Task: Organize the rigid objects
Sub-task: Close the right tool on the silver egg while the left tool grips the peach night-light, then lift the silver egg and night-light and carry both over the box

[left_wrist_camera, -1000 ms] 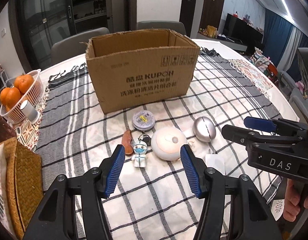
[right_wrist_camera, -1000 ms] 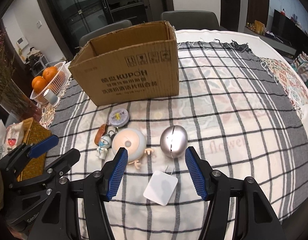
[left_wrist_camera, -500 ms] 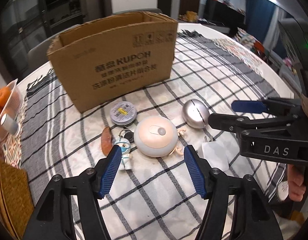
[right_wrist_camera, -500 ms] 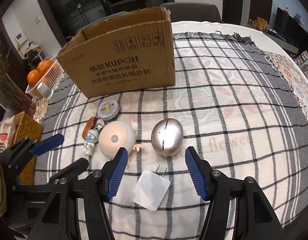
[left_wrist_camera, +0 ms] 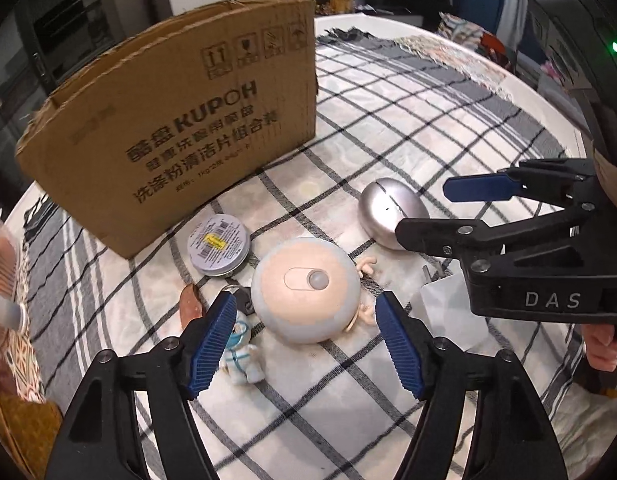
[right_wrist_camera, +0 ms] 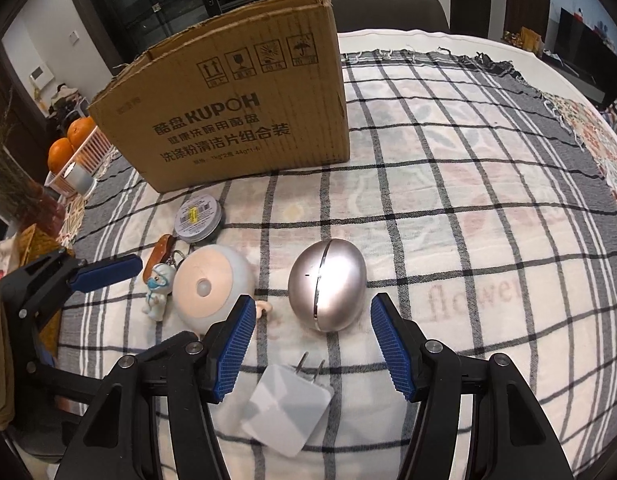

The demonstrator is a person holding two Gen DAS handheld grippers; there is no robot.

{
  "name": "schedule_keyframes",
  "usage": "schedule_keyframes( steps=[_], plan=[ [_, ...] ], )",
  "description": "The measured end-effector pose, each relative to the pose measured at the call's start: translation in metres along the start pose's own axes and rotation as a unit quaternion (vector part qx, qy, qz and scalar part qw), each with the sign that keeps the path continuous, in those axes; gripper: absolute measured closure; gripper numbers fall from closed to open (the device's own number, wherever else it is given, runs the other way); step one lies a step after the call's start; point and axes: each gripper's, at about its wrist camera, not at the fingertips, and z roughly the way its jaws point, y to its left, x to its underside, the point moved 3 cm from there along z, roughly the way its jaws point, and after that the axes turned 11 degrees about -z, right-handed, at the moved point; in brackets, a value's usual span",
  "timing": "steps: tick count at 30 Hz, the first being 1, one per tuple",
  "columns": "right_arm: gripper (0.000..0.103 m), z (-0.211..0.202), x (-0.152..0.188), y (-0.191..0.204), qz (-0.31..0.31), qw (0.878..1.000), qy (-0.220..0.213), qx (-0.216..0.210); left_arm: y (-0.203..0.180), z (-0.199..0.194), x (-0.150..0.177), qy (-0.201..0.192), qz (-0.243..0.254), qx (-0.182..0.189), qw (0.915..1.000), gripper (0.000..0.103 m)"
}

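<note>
An open cardboard box [left_wrist_camera: 180,120] [right_wrist_camera: 236,100] stands on the checked cloth. In front of it lie a round tin [left_wrist_camera: 219,246] [right_wrist_camera: 198,218], a brown keychain with a small masked figure [left_wrist_camera: 240,354] [right_wrist_camera: 156,290], a round pink-and-grey toy [left_wrist_camera: 306,290] [right_wrist_camera: 212,288], a silver egg-shaped case [left_wrist_camera: 388,210] [right_wrist_camera: 327,284] and a white plug adapter [right_wrist_camera: 286,408]. My left gripper [left_wrist_camera: 306,340] is open, its jaws either side of the round toy. My right gripper [right_wrist_camera: 312,348] is open, just short of the silver case, above the adapter.
A white basket with oranges [right_wrist_camera: 74,140] and a small can [right_wrist_camera: 78,178] sits at the far left. A woven mat [left_wrist_camera: 24,432] lies at the left table edge. Chairs stand behind the box. The table's right edge curves away.
Both grippers have moved forward and down toward the objects. The left one now brackets the round toy; the right one has closed in on the silver case. Both stay open.
</note>
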Motion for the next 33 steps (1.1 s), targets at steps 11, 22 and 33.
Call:
schedule_keyframes(
  steps=[11, 22, 33],
  plan=[
    [0.037, 0.024, -0.006, -0.007, 0.011, 1.0, 0.001, -0.006, 0.0, 0.03, -0.007, 0.031, 0.02, 0.006, 0.9993, 0.028],
    [0.037, 0.044, -0.007, -0.009, 0.012, 1.0, 0.015, -0.002, 0.0, 0.05, -0.011, 0.038, 0.017, 0.01, 0.9991, 0.028],
    [0.048, 0.049, -0.006, -0.007, 0.003, 1.0, 0.015, 0.023, 0.0, 0.053, -0.009, 0.02, 0.005, 0.017, 0.9996, 0.028]
  ],
)
